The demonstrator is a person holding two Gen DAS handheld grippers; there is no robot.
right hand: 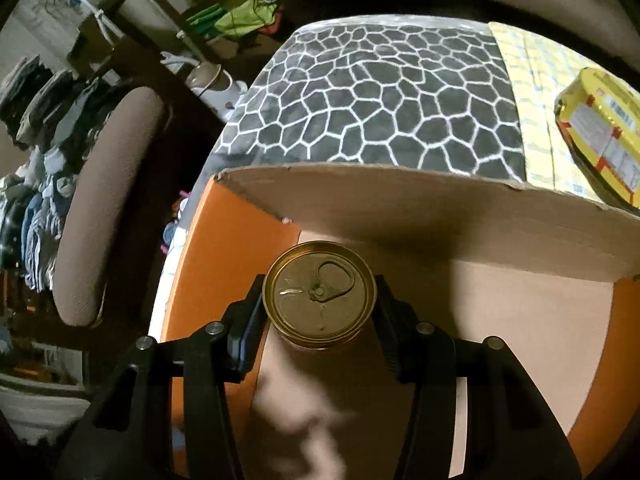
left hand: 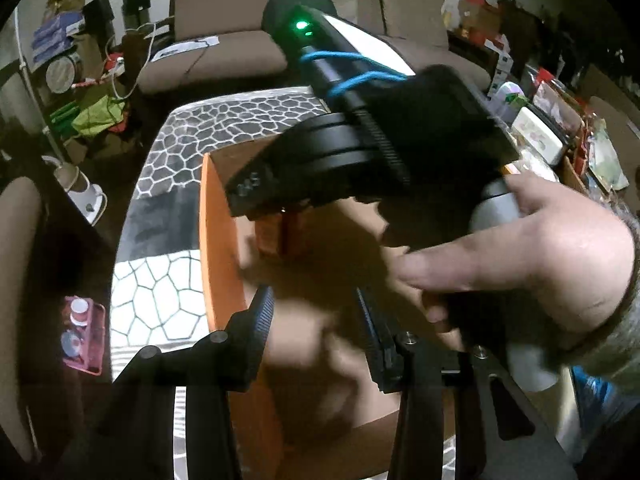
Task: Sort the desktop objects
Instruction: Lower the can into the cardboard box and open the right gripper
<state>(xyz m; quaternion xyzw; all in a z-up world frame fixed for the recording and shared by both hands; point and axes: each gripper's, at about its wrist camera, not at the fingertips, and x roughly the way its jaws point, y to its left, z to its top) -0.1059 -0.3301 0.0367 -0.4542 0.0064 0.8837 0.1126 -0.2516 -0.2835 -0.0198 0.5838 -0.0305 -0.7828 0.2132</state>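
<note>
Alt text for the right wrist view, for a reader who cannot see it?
The right gripper holds a gold pull-tab can upright between its black fingers, over an open orange cardboard box. Beyond the box lie a grey cobblestone-patterned tablecloth and a yellow tin.

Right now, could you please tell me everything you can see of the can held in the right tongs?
The can looks metallic, with a gold-coloured lid, a raised rim and an unopened ring pull. It stands upright, seen from above, gripped on both sides by the right tongs. It is inside the cardboard box, near its orange left wall. Its body is mostly hidden under the lid, and whether it rests on the box floor cannot be told.
</note>
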